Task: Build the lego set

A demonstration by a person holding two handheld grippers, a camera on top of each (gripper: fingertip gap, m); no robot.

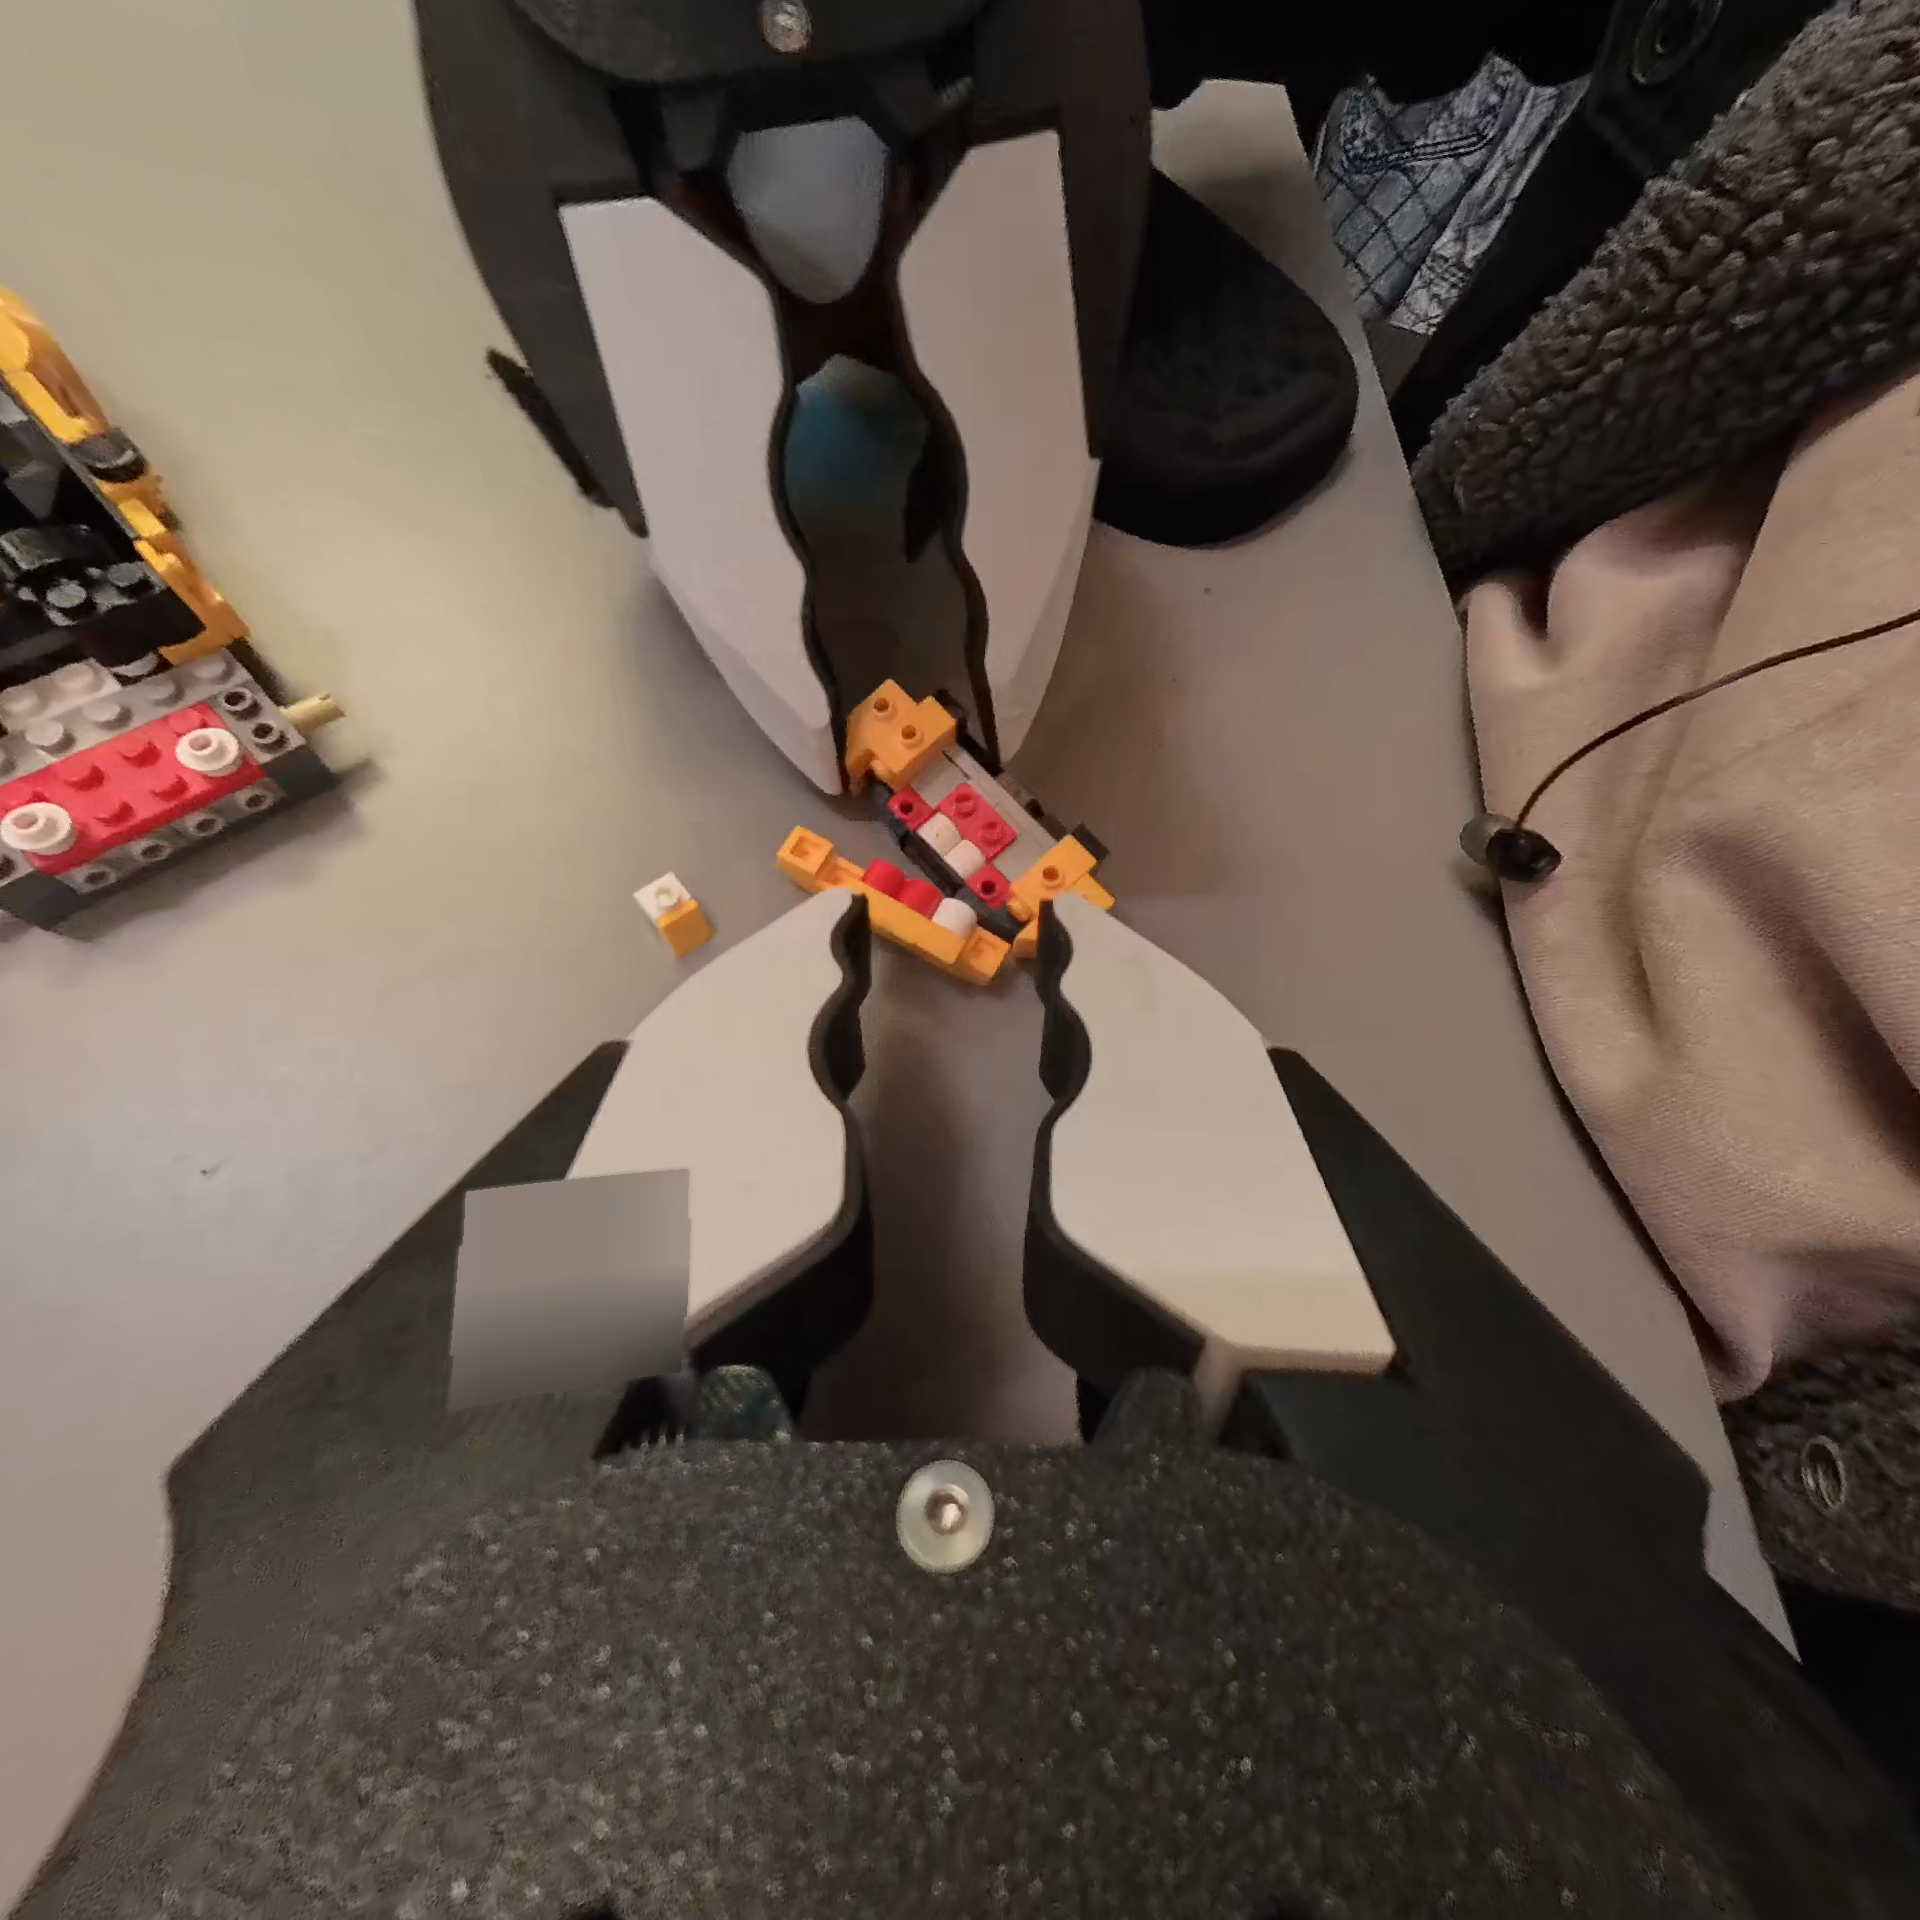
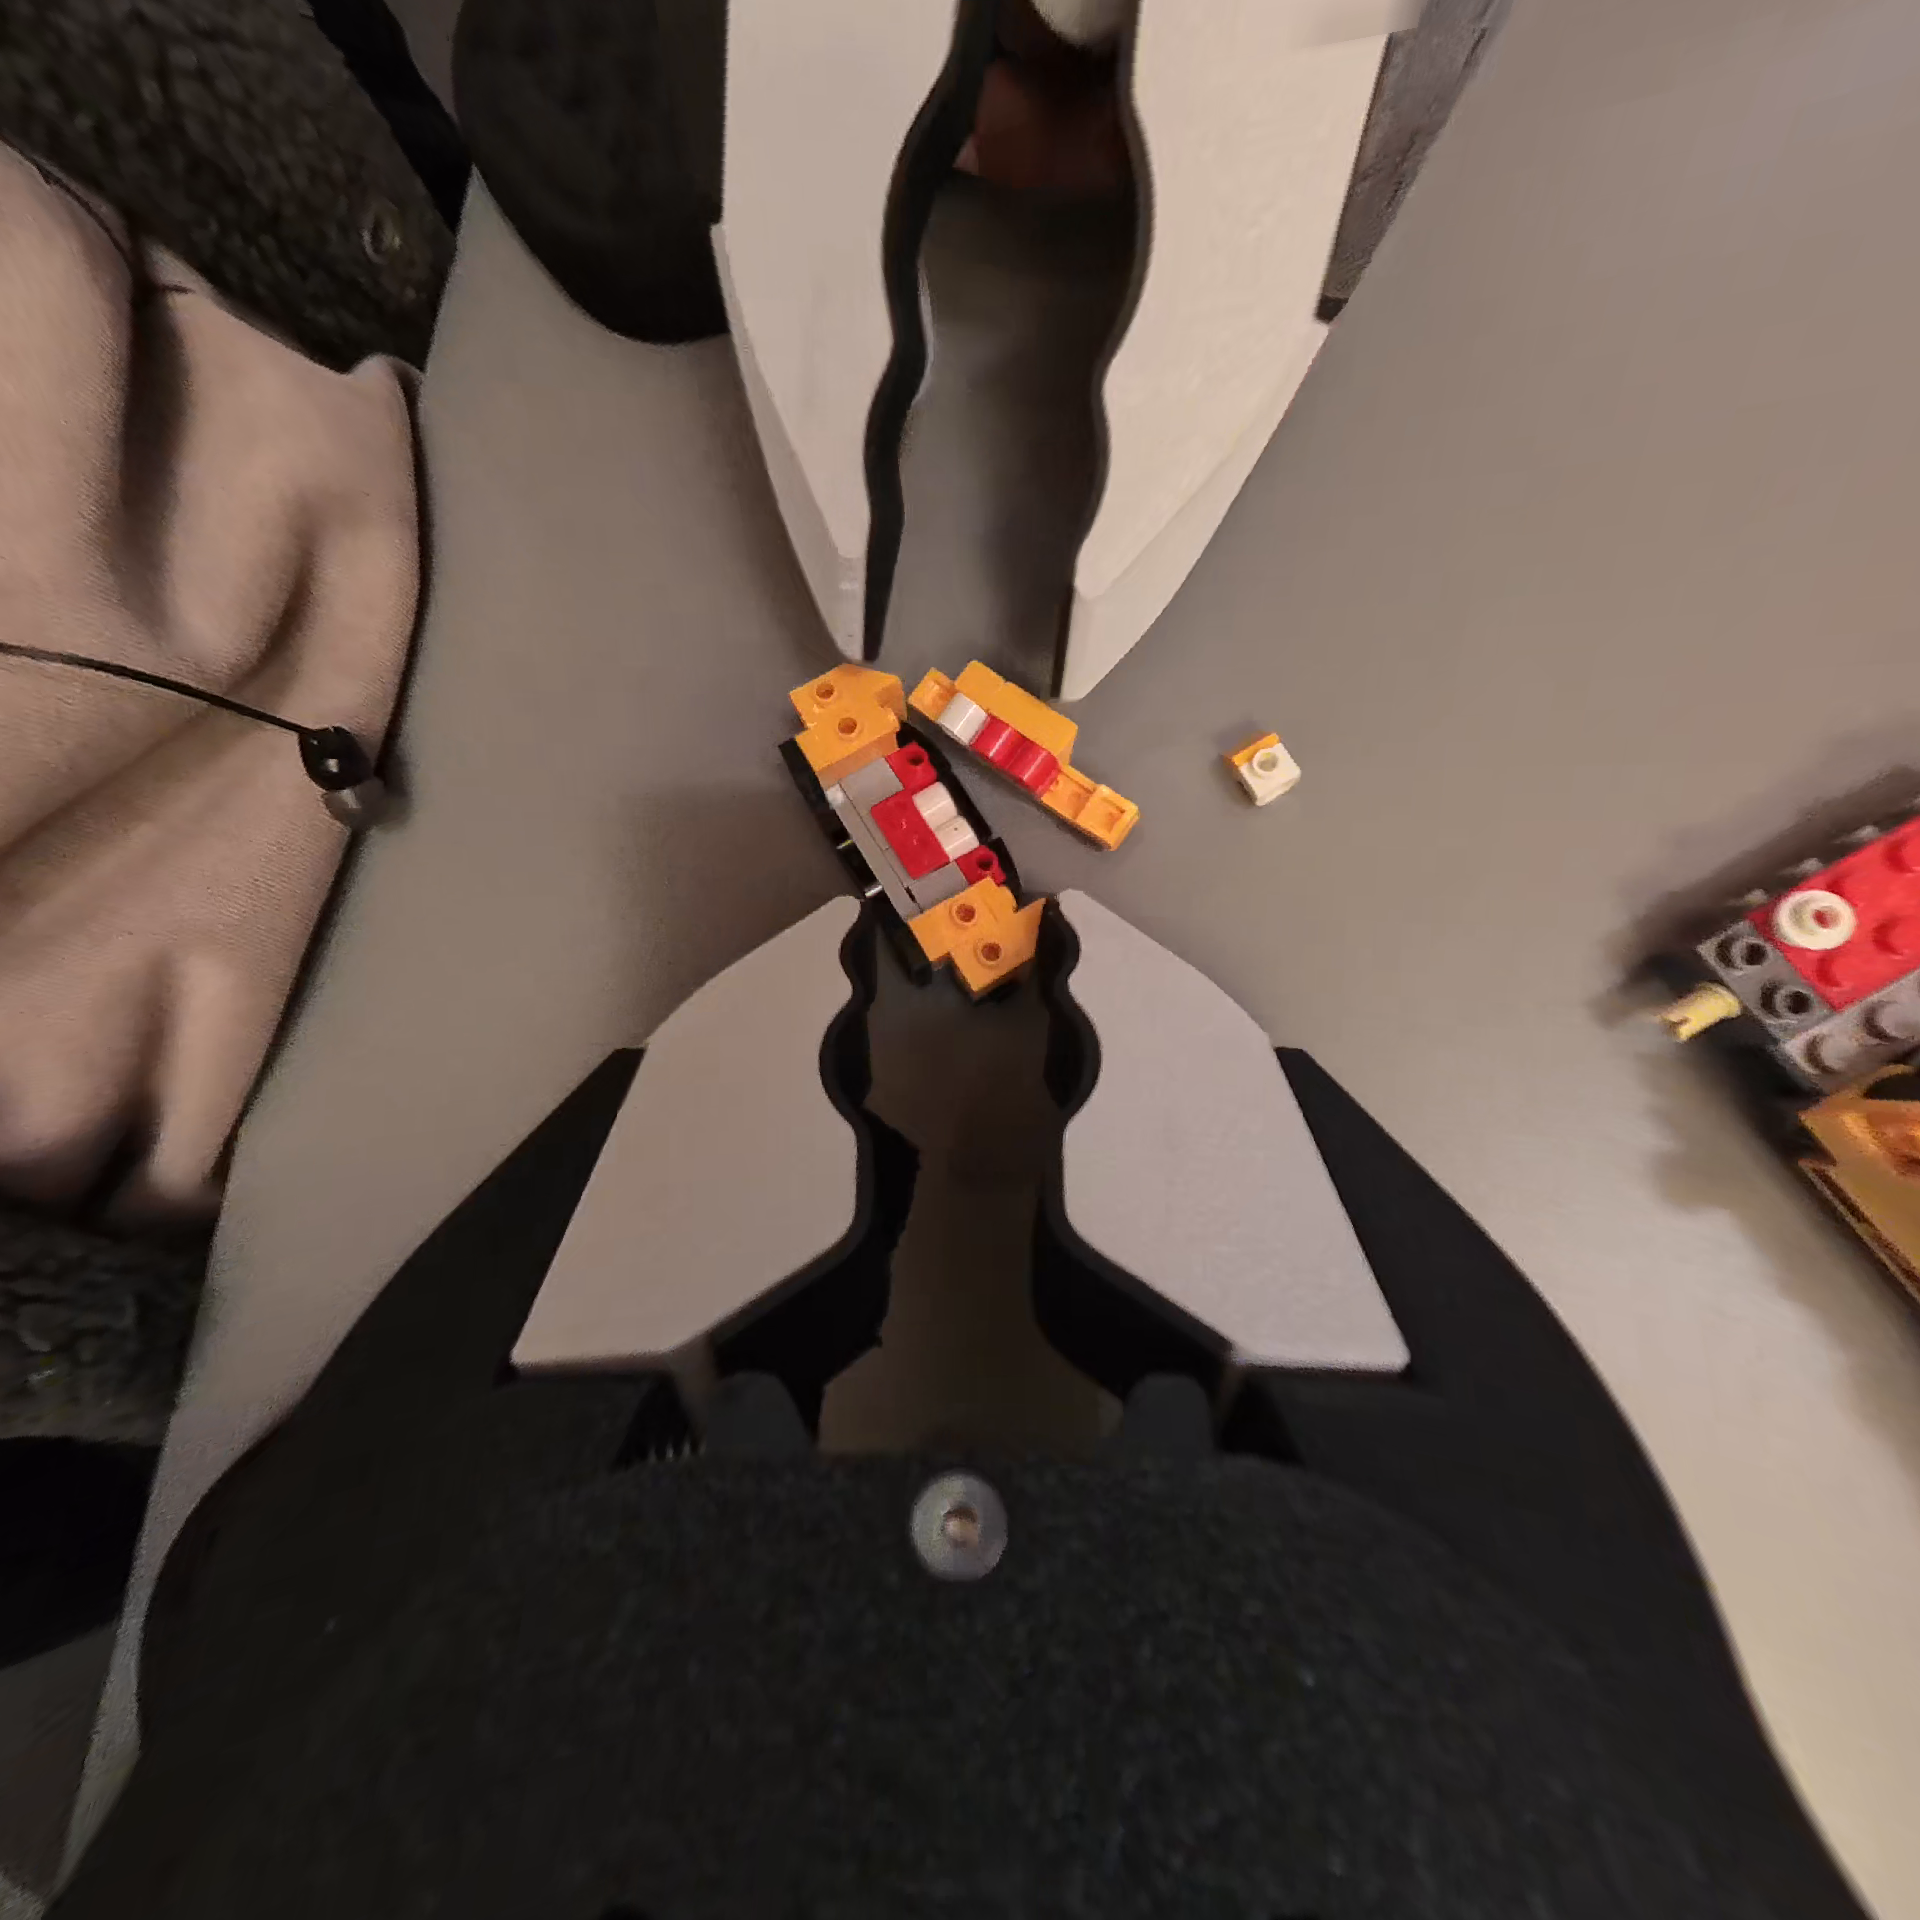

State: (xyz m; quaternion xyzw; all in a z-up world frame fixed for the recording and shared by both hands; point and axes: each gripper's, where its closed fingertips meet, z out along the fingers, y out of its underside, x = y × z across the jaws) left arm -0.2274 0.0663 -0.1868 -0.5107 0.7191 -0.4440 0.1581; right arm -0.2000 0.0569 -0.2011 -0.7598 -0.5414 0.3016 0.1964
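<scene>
Grey table (image 2: 1558, 520): right gripper (image 2: 951, 914) clamps orange-grey assembly (image 2: 914, 831); left gripper (image 1: 945, 914) parted just beside it.

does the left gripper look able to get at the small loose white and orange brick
Probably yes. The small white and orange brick sits alone on bare table just left of the open left gripper, nothing between them.

The left gripper (image 1: 948, 914) enters from the bottom of the left wrist view, jaws parted, tips just touching a small brick assembly (image 1: 961, 831). The right gripper (image 2: 951, 925) faces it tip to tip, jaws closed on that assembly's end.
</scene>
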